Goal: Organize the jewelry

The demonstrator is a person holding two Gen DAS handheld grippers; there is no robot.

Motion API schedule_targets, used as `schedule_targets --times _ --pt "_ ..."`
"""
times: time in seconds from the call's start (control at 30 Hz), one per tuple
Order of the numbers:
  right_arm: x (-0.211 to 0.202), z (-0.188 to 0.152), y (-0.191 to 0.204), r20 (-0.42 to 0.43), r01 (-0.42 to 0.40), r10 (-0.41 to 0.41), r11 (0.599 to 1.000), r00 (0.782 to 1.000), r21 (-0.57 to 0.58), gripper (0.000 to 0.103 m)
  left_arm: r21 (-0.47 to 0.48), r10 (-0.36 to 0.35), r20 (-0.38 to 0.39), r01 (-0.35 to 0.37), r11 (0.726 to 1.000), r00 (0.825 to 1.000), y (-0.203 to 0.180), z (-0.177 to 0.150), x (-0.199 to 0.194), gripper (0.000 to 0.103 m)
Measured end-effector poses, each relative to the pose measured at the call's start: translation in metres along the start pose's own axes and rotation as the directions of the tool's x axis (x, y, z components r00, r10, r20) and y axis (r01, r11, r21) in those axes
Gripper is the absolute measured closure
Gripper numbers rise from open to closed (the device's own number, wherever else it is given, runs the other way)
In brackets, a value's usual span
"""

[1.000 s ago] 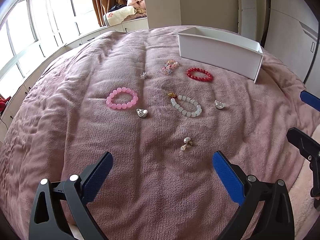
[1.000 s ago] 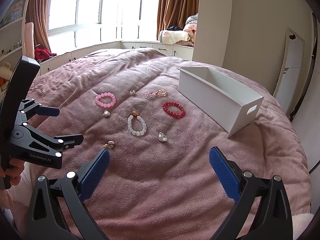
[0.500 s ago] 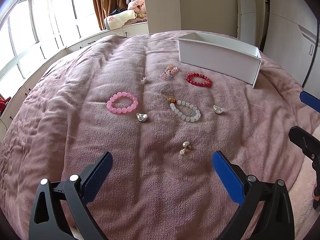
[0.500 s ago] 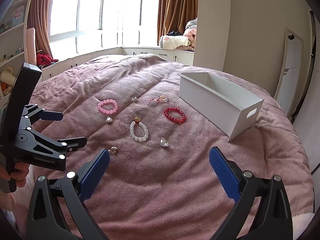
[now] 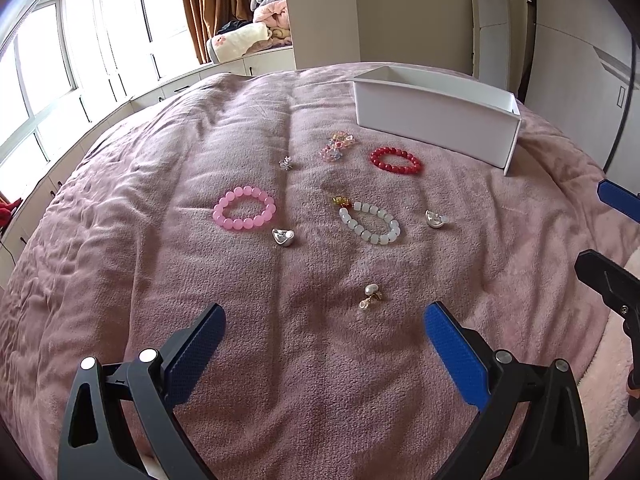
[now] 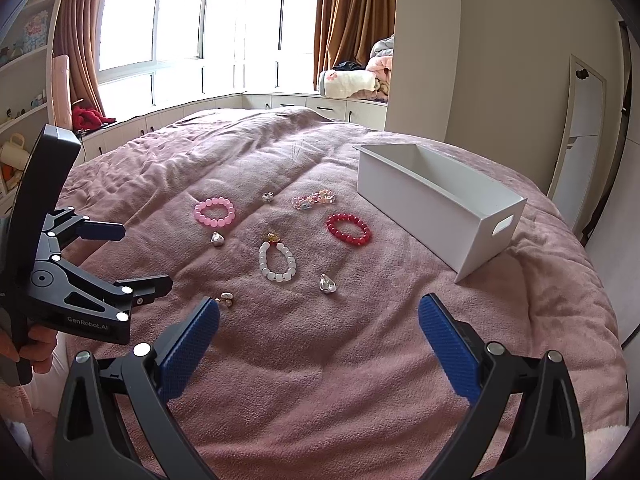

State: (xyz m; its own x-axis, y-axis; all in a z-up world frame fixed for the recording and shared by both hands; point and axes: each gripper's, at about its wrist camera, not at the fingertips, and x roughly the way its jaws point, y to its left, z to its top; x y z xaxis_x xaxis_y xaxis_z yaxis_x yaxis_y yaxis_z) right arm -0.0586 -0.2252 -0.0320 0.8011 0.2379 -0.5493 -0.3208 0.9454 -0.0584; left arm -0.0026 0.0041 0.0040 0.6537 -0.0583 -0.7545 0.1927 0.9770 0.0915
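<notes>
Jewelry lies on a pink blanket: a pink bead bracelet, a red bead bracelet, a white bead bracelet, a pastel charm bracelet, two silver ingots, a pearl earring and a small silver piece. A white box stands open at the back right. My left gripper and right gripper are both open and empty, short of the jewelry.
The bed's right edge drops off past the box. The left gripper's body shows at the left of the right wrist view. Windows, curtains and folded bedding lie beyond the bed.
Both cameras have tilted up and drawn back slightly, so the jewelry sits lower in each view. Both grippers stay open. No jewelry has moved.
</notes>
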Motion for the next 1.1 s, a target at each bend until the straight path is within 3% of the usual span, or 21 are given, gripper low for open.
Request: schedule_targets --times 0.77,1.1 --pt "0.006 0.001 -0.002 -0.025 -0.002 0.002 1.0 1.0 0.014 0.004 -0.007 0.02 -0.013 -0.021 1.0 1.0 0.007 0.0 0.007 0.002" --pt "0.057 0.028 -0.017 -0.105 -0.021 0.029 0.997 0.994 0.077 0.005 -0.109 -0.018 -0.059 0.011 0.994 0.998 0.023 0.015 0.033 0.002"
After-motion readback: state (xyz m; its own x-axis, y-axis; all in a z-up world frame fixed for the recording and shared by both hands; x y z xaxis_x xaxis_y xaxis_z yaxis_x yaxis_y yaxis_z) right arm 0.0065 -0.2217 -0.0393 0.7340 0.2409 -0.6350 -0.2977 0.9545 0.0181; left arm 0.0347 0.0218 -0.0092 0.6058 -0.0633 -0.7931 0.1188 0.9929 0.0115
